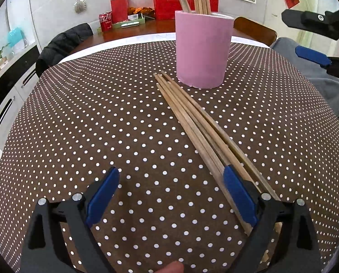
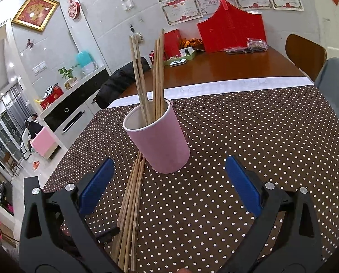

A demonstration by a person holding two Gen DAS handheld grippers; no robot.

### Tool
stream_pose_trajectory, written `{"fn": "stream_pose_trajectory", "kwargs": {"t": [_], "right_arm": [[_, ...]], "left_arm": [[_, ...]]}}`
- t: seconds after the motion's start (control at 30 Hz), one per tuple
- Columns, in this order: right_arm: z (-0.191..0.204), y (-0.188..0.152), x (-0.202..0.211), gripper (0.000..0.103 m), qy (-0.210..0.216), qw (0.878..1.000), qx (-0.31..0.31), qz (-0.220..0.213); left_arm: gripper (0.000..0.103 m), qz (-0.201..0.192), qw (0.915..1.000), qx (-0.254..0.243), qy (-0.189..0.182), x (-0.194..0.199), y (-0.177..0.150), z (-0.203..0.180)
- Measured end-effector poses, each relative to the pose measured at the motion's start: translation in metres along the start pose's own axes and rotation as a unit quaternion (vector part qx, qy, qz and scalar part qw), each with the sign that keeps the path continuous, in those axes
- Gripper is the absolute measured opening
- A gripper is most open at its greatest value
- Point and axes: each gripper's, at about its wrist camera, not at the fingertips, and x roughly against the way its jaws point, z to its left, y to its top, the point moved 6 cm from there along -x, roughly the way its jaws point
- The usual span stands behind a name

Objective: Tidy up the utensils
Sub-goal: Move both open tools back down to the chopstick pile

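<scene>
Two grippers are up on my feeds, and both have their jaws spread wide with nothing between them. Nearest on the left wrist view, my left gripper (image 1: 171, 195) hangs low over the counter (image 1: 78, 113), which wears a brown cloth with white dots. Its right blue pad lies over the near ends of a loose bundle of wooden chopsticks (image 1: 192, 122) that rests flat on the cloth; I cannot tell whether the pad touches them. The bundle runs away from me, its thin tips ending just beside the base of the pink cup (image 1: 203, 50).

On the right wrist view, my right gripper (image 2: 169, 186) hovers above the cloth, with the same bundle passing under its left side and the cup standing upright ahead. More chopsticks (image 2: 151, 75) stand in the cup, leaning against its rim. Beyond the cloth I see bare brown tabletop (image 2: 237, 68) carrying a red box (image 2: 230, 31), then a wall of certificates (image 2: 180, 4).
</scene>
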Motion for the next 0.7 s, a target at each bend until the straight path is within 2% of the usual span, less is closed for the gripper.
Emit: {"fn": "stream_pose_trajectory", "kwargs": {"t": [0.23,0.5,0.57,0.7], "right_arm": [[0.005,-0.004,-0.006,0.097,0.0,1.0,0.008,0.013],[0.009,-0.007,-0.01,0.097,0.002,1.0,0.012,0.019],[0.008,-0.007,-0.009,0.097,0.002,1.0,0.01,0.019],[0.007,-0.007,-0.008,0.097,0.002,1.0,0.007,0.019]], "left_arm": [[0.092,-0.007,0.9997,0.017,0.013,0.014,-0.006,0.002],[0.092,-0.001,0.9986,0.041,0.031,0.01,-0.003,0.004],[0.092,0.002,0.9983,0.052,0.025,0.008,-0.003,0.008],[0.092,0.003,0.9984,0.045,0.033,0.007,-0.002,0.005]]}}
